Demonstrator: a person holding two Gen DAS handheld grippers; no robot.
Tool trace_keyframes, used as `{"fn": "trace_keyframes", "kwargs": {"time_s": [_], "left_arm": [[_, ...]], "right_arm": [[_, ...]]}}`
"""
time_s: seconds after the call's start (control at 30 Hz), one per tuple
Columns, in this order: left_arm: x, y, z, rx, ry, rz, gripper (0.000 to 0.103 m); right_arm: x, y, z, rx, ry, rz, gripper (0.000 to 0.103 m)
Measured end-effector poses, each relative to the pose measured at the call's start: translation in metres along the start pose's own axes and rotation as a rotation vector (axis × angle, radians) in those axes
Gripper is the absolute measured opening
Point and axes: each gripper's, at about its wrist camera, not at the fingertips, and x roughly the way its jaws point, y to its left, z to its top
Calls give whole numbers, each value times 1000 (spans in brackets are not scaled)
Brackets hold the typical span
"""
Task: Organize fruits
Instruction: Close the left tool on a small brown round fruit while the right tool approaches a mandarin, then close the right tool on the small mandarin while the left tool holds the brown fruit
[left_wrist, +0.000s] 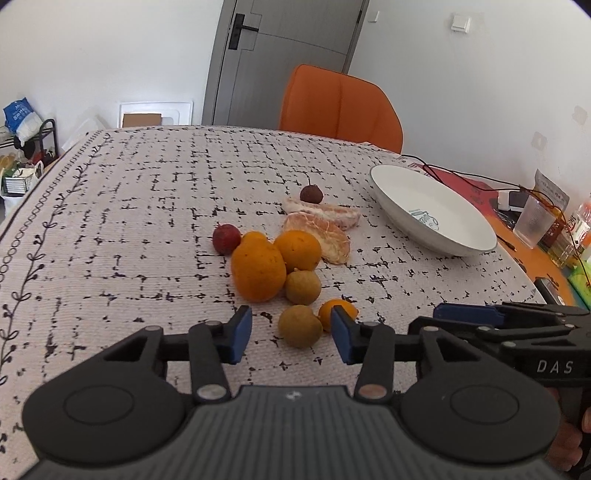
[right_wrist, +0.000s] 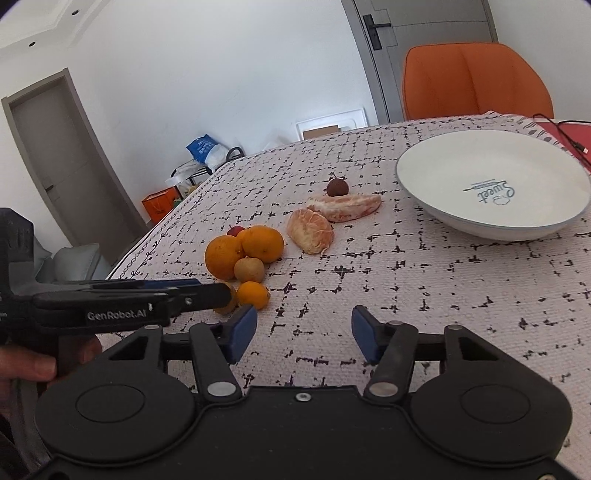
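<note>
Looked like a lived-in home, a dining corner by all signs. Centred on a table (left_wrist: 147, 206) under a woven, grid-printed cloth. Behind the table, an orange upholstered chair (left_wrist: 340, 107), and past that a grey interior door (left_wrist: 280, 55) with a black lever handle. Left of the table, a rack of bags and household clutter (left_wrist: 26, 147) against a white wall. On the table's right edge, a drinking glass (left_wrist: 533, 221), bottles (left_wrist: 576, 229) and trailing cables (left_wrist: 461, 177).

Both wrist views look low and forward across the counter (left_wrist: 147, 206), close to the fruit pile (left_wrist: 280, 266), sharing it and the white plate (right_wrist: 443, 206).
</note>
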Motion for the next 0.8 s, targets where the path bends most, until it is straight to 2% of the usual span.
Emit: {"fn": "trace_keyframes", "kwargs": {"time_s": [0.03, 0.1, 0.47, 0.8], "left_arm": [[3, 0, 0, -3, 6, -6, 39], [8, 1, 0, -2, 24, -15, 25], [-2, 10, -1, -16, 8, -9, 25], [-14, 27, 0, -40, -23, 28, 25]], "right_arm": [[2, 0, 1, -1, 2, 4, 54], [5, 0, 3, 1, 8, 15, 53], [26, 15, 9, -29, 40, 61, 48], [46, 26, 16, -58, 50, 59, 48]]}}
